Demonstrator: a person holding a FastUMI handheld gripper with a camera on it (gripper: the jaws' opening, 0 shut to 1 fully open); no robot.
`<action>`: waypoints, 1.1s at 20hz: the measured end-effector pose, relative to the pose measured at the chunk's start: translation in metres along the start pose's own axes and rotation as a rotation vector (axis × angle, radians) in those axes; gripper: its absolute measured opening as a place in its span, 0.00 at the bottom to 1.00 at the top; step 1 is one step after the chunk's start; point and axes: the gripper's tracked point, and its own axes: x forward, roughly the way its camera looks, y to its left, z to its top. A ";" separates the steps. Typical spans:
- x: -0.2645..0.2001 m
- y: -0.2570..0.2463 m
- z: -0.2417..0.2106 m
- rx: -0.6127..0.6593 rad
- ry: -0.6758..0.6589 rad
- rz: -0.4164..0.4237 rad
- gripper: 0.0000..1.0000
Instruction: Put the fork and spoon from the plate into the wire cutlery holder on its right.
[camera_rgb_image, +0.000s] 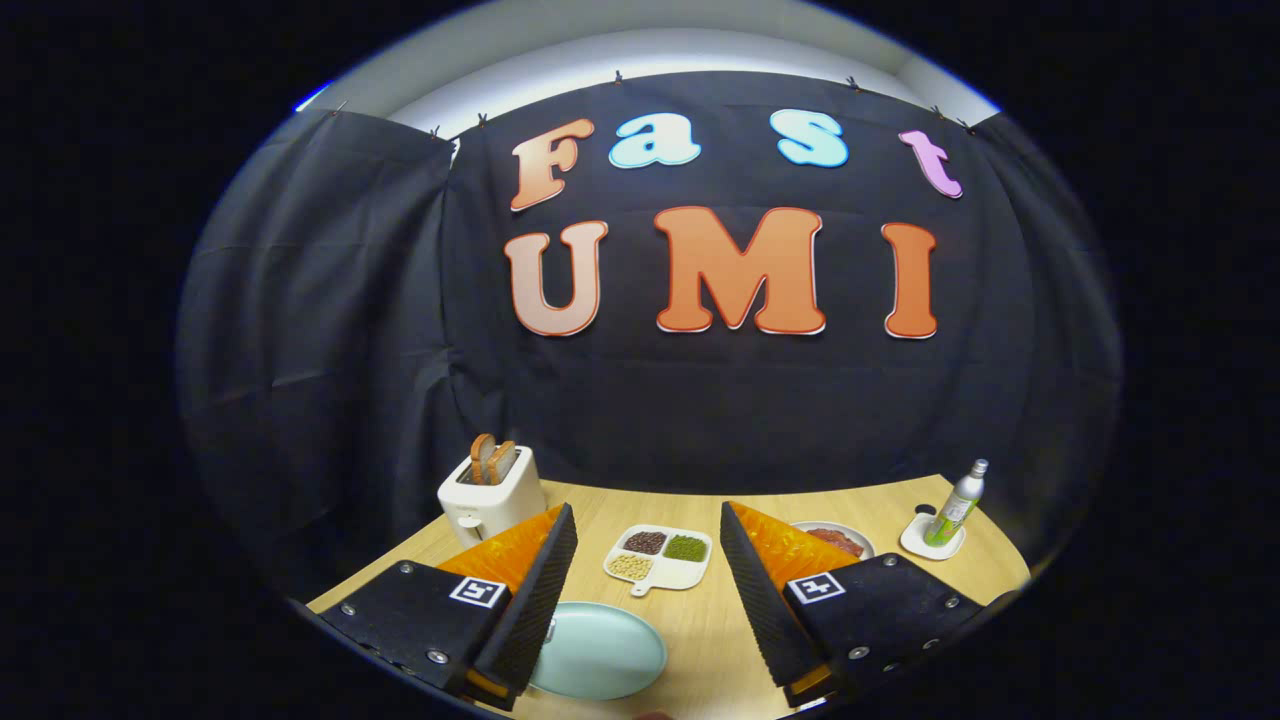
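White toaster (490, 497) holding bread, pale green plate (600, 652), divided tray (660, 560) of beans, bottle (956, 505) on a coaster. Gripper (648, 590) fingers spread apart, empty, raised above the plate, probably for approach; fork, spoon and holder unseen.

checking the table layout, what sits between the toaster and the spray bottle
In the gripper view, a divided tray of beans and a plate with red food lie between the toaster and the spray bottle. The open gripper holds nothing.
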 end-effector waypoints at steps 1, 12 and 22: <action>0.007 0.017 -0.007 0.002 0.017 0.018 0.87; 0.044 0.086 -0.150 -0.053 0.470 0.098 0.87; 0.030 0.094 -0.254 -0.088 0.915 0.116 0.85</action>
